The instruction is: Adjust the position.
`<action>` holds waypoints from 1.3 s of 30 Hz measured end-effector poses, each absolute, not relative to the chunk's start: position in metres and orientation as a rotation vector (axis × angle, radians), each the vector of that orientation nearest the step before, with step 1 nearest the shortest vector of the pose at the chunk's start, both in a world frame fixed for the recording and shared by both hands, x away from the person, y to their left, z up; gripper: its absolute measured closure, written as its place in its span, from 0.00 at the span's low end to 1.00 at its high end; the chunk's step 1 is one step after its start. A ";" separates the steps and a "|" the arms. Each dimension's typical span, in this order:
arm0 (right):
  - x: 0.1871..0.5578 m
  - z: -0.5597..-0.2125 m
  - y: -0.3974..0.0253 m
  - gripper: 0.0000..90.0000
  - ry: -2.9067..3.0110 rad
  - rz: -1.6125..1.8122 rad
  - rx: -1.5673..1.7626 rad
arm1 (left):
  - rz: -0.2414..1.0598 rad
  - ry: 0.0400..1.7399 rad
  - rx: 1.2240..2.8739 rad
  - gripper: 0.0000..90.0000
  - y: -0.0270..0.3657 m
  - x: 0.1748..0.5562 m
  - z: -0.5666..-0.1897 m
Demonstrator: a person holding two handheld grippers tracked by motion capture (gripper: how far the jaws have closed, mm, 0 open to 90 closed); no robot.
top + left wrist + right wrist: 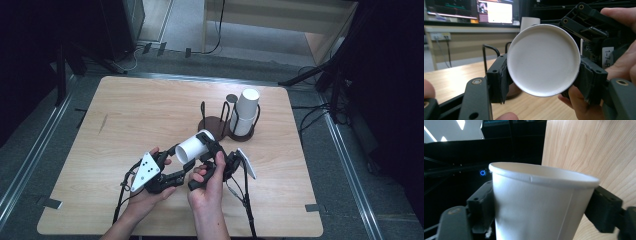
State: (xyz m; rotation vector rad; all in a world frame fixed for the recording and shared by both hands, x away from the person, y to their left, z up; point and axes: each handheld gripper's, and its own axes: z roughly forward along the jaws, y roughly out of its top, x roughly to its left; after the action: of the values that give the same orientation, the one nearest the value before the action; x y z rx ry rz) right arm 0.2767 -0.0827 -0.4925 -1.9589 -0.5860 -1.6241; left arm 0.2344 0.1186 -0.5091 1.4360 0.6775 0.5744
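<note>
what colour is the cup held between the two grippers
White; the paper cup shows it best in the right gripper view.

One label reads clearly

At the right of the left gripper view, a white sticker (608,57) on the right gripper (596,37) reads "1-7-R", its last character partly cut off.

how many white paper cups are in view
At least 2. One cup lies on its side above the table, gripped by both the left gripper and right gripper. The other stands upside down in the wire holder; more may be nested under it.
</note>
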 end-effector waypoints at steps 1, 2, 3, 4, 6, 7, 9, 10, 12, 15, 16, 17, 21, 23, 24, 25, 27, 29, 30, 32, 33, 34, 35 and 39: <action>0.276 -0.493 -0.083 0.24 -0.576 -1.631 -1.957 | 0.575 0.679 1.449 0.38 0.118 0.234 -0.509; 0.276 -0.493 -0.083 0.24 -0.576 -1.631 -1.957 | 0.575 0.679 1.449 0.38 0.118 0.234 -0.509; 0.276 -0.493 -0.084 0.25 -0.580 -1.639 -1.962 | 0.576 0.682 1.468 0.38 0.118 0.234 -0.508; 0.275 -0.494 -0.085 0.26 -0.571 -1.644 -1.960 | 0.579 0.685 1.489 0.38 0.119 0.234 -0.507; 0.274 -0.494 -0.085 0.27 -0.572 -1.669 -1.956 | 0.601 0.695 1.548 0.33 0.118 0.235 -0.505; 0.273 -0.493 -0.087 0.27 -0.582 -1.710 -1.950 | 0.597 0.684 1.565 0.33 0.118 0.236 -0.506; 0.273 -0.492 -0.088 0.27 -0.586 -1.715 -1.952 | 0.577 0.683 1.565 0.33 0.120 0.236 -0.505; 0.273 -0.489 -0.091 0.28 -0.596 -1.742 -1.950 | 0.567 0.682 1.562 0.33 0.120 0.236 -0.505; 0.273 -0.487 -0.092 0.28 -0.604 -1.752 -1.954 | 0.548 0.694 1.560 0.31 0.123 0.237 -0.504; 0.273 -0.483 -0.099 0.28 -0.621 -1.800 -1.969 | 0.545 0.711 1.577 0.26 0.126 0.239 -0.504; 0.271 -0.478 -0.103 0.28 -0.648 -1.844 -1.987 | 0.550 0.723 1.585 0.25 0.128 0.240 -0.504; 0.270 -0.476 -0.105 0.29 -0.658 -1.865 -1.990 | 0.530 0.749 1.615 0.22 0.131 0.243 -0.504; 0.269 -0.471 -0.111 0.29 -0.712 -1.942 -2.021 | 0.460 0.795 1.652 0.16 0.136 0.246 -0.502; 0.269 -0.469 -0.114 0.29 -0.764 -1.978 -2.046 | 0.441 0.809 1.675 0.10 0.140 0.247 -0.502; 0.269 -0.469 -0.114 0.29 -0.764 -1.978 -2.046 | 0.441 0.809 1.675 0.09 0.140 0.247 -0.502; 0.269 -0.469 -0.115 0.29 -0.792 -2.000 -2.059 | 0.435 0.816 1.680 0.09 0.142 0.248 -0.502; 0.269 -0.467 -0.116 0.29 -0.854 -2.052 -2.090 | 0.427 0.833 1.683 0.07 0.145 0.249 -0.502; 0.268 -0.465 -0.116 0.29 -0.952 -2.113 -2.127 | 0.415 0.848 1.692 0.04 0.149 0.250 -0.503; 0.268 -0.465 -0.116 0.29 -0.952 -2.113 -2.127 | 0.412 0.852 1.693 0.04 0.150 0.250 -0.503; 0.267 -0.462 -0.116 0.29 -1.016 -2.154 -2.145 | 0.400 0.869 1.690 0.03 0.154 0.250 -0.503; 0.266 -0.460 -0.116 0.29 -1.046 -2.175 -2.148 | 0.401 0.874 1.692 0.02 0.156 0.251 -0.503; 0.266 -0.460 -0.115 0.29 -1.066 -2.189 -2.151 | 0.399 0.879 1.690 0.02 0.158 0.251 -0.503; 0.265 -0.458 -0.115 0.29 -1.096 -2.210 -2.161 | 0.395 0.887 1.686 0.02 0.160 0.251 -0.503; 0.262 -0.451 -0.113 0.29 -1.322 -2.280 -2.197 | 0.386 0.904 1.682 0.00 0.167 0.252 -0.503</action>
State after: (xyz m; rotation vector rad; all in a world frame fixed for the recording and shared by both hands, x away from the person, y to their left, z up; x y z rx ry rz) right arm 0.2619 -0.1126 -0.4506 -2.1966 -1.3223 -2.2805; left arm 0.2517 0.1672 -0.5028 1.6821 0.9044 0.3856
